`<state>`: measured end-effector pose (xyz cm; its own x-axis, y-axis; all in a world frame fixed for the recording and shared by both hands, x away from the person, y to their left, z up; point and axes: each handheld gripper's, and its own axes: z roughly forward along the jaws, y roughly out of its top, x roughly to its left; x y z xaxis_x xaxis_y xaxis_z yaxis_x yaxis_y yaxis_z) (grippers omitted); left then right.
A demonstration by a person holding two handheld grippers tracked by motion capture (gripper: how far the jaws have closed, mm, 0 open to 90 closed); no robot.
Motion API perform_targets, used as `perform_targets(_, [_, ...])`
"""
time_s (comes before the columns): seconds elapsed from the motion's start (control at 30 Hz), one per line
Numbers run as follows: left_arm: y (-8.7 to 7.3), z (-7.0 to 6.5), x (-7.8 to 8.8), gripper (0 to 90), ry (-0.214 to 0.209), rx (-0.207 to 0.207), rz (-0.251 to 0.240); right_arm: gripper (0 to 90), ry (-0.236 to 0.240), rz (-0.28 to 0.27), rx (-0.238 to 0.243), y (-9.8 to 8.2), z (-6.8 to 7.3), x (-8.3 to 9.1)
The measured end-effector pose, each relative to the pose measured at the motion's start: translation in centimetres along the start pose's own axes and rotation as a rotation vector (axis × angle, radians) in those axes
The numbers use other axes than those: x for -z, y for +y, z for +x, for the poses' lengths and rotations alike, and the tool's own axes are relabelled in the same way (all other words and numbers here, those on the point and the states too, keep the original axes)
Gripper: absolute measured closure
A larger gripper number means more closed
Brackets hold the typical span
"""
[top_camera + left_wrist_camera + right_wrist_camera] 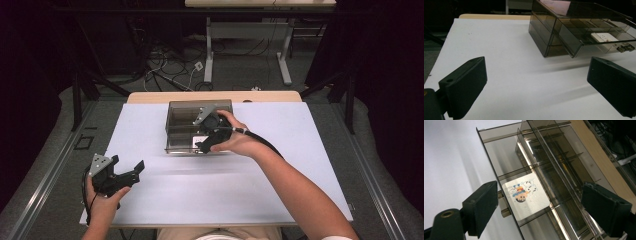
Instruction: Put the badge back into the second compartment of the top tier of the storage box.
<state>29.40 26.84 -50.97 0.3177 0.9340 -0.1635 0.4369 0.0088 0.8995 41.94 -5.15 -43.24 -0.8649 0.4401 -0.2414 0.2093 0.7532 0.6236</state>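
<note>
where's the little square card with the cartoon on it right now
The cartoon card lies flat in a middle compartment of the smoky drawer, between the right claw's open jaws.

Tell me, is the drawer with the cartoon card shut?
No, the drawer is pulled out, with the cartoon card lying flat in its open compartment.

card (526, 195) in open drawer (506, 170)

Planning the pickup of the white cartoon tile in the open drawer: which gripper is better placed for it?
The right gripper. Its open jaws hang right over the tile in the pulled-out drawer. The left gripper sits near the table's front left corner, well away from the drawer.
</note>
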Motion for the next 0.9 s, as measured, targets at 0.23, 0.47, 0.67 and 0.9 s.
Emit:
perform_targets(0.23, [0.0, 0.0, 0.0, 2.7, 0.000, -0.004, 0.002, 12.8, -0.027, -0.004, -0.036, -0.3, -0.1, 0.9])
perform_targets(0.47, [0.0, 0.0, 0.0, 2.8, 0.000, -0.004, 0.001, 14.8, -0.044, -0.006, -0.111, -1.0, -0.2, 1.6])
perform_targets(0.67, [0.0, -0.1, 0.0, 2.8, 0.001, -0.004, -0.001, 13.7, -0.059, -0.025, -0.158, -1.8, -0.6, 2.2])
perform_targets(0.9, [0.0, -0.1, 0.0, 2.8, 0.001, -0.004, 0.000, 9.8, -0.081, -0.025, -0.211, -2.9, -0.7, 2.9])
